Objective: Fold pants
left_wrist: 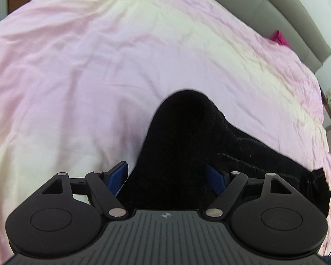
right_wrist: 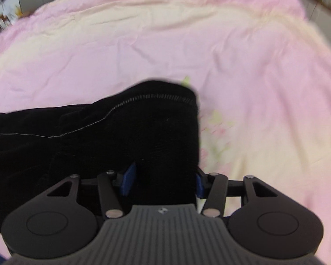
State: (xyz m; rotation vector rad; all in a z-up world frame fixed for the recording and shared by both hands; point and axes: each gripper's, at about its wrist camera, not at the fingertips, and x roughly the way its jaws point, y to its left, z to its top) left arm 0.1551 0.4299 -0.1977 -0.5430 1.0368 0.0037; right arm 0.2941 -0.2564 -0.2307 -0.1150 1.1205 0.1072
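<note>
Pants (left_wrist: 183,145) bunched between both claws, on bedsheet (left_wrist: 88,66)

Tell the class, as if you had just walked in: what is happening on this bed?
A person is folding black pants on a bed covered with a pink and cream sheet, using a hand-held claw in each hand. The left claw has a bunched part of the dark cloth between its blue fingers. The right claw likewise has a part of the pants between its fingers, near a stitched seam. A small magenta item lies at the far edge of the bed.
</note>
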